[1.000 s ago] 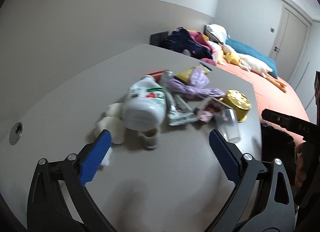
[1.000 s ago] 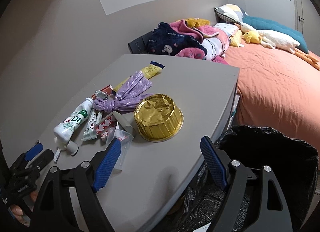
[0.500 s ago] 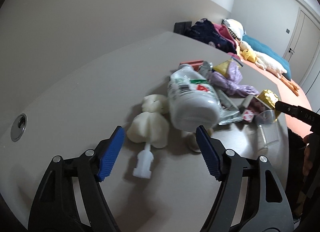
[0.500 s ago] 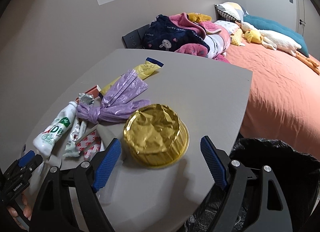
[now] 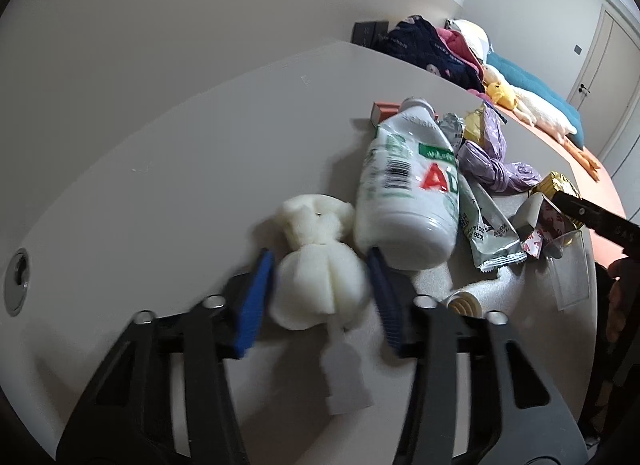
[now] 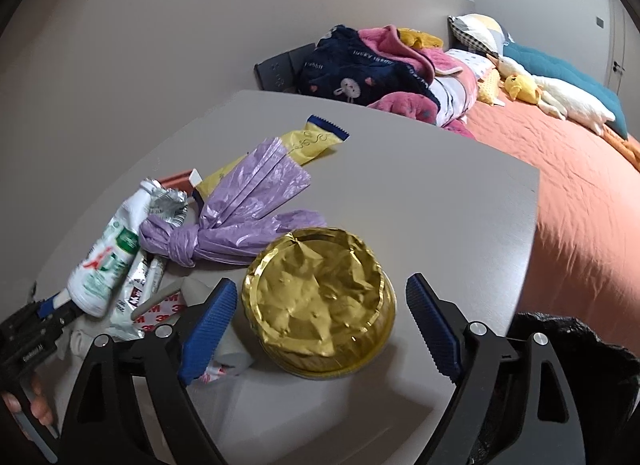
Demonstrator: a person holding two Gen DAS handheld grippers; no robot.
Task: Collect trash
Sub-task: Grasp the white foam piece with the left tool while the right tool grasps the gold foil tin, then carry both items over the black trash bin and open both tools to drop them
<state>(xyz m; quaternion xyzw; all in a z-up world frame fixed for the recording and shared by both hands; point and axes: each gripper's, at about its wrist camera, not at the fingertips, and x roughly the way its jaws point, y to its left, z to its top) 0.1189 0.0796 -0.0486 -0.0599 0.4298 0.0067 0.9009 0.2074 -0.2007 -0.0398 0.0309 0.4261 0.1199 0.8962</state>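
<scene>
Trash lies heaped on a grey table (image 5: 180, 169). My left gripper (image 5: 320, 297) has its blue pads on both sides of a cream sponge brush (image 5: 318, 289) and is closing on it; contact is not certain. A white bottle (image 5: 408, 193) lies touching the right pad. My right gripper (image 6: 320, 325) is open, its pads straddling a gold foil bowl (image 6: 320, 301) without touching. A knotted purple bag (image 6: 240, 205), a yellow wrapper (image 6: 312, 143) and a silver wrapper (image 5: 486, 233) lie among it.
A black trash bag (image 6: 560, 345) hangs open at the table's right edge. A bottle cap (image 5: 460, 303) and a clear cup (image 5: 568, 281) lie near the left gripper. A bed (image 6: 580, 185) with clothes and plush toys is beyond the table.
My left gripper has moved forward and narrowed around the sponge brush. My right gripper has moved closer to the gold bowl, which now sits between its pads.
</scene>
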